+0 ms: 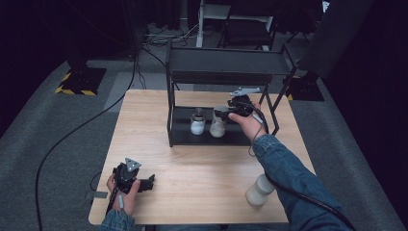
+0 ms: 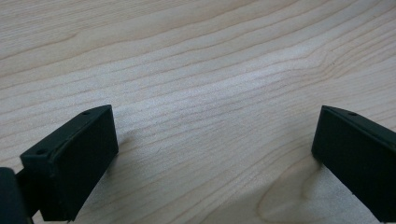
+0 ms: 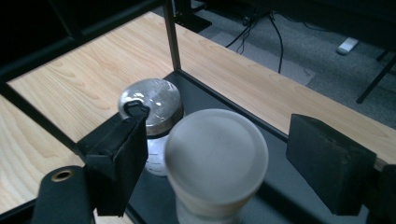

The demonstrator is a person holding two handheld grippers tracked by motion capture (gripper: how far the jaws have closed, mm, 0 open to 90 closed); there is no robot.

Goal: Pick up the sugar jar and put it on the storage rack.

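Observation:
A white frosted bottle (image 1: 218,124) (image 3: 215,156) stands on the lower shelf of a black metal rack (image 1: 226,61). My right gripper (image 1: 224,113) (image 3: 217,163) is open around its cap, one jaw on each side with a small gap at the right. Just left of the bottle is a small glass jar with a shiny metal lid (image 1: 197,123) (image 3: 150,100). At the near left corner of the wooden table (image 1: 192,173), my left gripper (image 1: 147,183) (image 2: 215,158) lies open, bare wood between its jaws.
A second white bottle (image 1: 259,190) stands on the table at the near right, by the person's right forearm. The rack's top shelf (image 1: 226,60) overhangs the lower one (image 3: 275,196). Black uprights (image 3: 171,35) frame the shelf. Cables trail over the grey floor.

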